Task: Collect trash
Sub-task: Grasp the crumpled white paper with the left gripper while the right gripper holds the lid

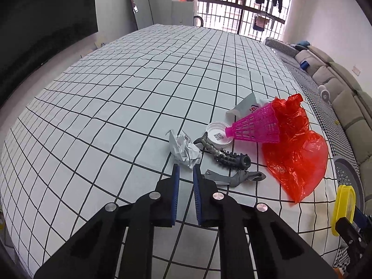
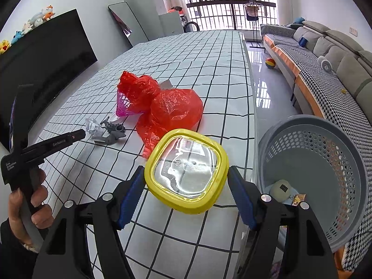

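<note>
Crumpled white paper point(image 1: 184, 150) lies on the grid-patterned tablecloth point(image 1: 116, 107). My left gripper point(image 1: 186, 168) is shut, its blue pads pinching the paper's near edge. In the right wrist view that gripper's tip point(image 2: 79, 135) sits right next to the paper point(image 2: 92, 125), with a person's hand on the handle. My right gripper point(image 2: 186, 171) is shut on a yellow-rimmed clear lid point(image 2: 186, 205), held just above the table near its right edge. Behind the paper lie a dark spiky toy point(image 1: 226, 155), a grey strip point(image 1: 239, 176), a white round cap point(image 1: 218, 133), a pink mesh cone point(image 1: 255, 125) and a red plastic bag point(image 1: 295, 148).
A grey perforated basket point(image 2: 325, 137) stands off the table's right edge with a few small items inside. A white packet point(image 1: 246, 105) lies behind the pink cone. A sofa point(image 2: 325, 53) runs along the right wall, with glossy floor between it and the table.
</note>
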### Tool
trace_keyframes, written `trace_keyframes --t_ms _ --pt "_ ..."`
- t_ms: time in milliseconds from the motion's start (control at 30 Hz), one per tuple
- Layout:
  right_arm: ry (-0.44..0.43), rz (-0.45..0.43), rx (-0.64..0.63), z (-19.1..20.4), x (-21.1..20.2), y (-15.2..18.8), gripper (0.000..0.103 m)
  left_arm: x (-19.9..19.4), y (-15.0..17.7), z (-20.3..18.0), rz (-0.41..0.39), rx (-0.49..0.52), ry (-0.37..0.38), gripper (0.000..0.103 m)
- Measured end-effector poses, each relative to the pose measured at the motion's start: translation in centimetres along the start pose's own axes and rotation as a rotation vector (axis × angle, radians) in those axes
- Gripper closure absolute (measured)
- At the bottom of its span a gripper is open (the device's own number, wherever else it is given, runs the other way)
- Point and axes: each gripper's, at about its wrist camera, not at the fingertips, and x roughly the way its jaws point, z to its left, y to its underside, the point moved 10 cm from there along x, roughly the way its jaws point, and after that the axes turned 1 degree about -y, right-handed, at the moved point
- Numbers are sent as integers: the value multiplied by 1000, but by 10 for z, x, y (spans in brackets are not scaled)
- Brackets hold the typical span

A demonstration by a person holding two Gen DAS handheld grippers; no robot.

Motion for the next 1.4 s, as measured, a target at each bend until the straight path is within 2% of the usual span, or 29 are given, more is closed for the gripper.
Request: trace_keyframes --t_ms 400,567,700,1033,1300,1333,1400 --pt "-1 12 2 0 6 0 34 11 1 5 38 -4 0 90" --pt "-6 17 7 -2 9 0 34 14 -4 5 32 -1 -11 75" --pt "-7 20 11 -3 11 1 34 15 -7 4 27 2 -11 74" --pt "-11 24 22 -8 14 1 34 27 -19 -3 34 16 -17 65" --pt "-11 30 32 -11 17 2 34 43 -19 1 63 -3 -9 65" --pt "-10 30 32 -11 17 1 34 44 -19 1 65 -5 -4 73" --pt "-11 30 33 -11 17 1 34 43 -18 3 64 -9 3 75"
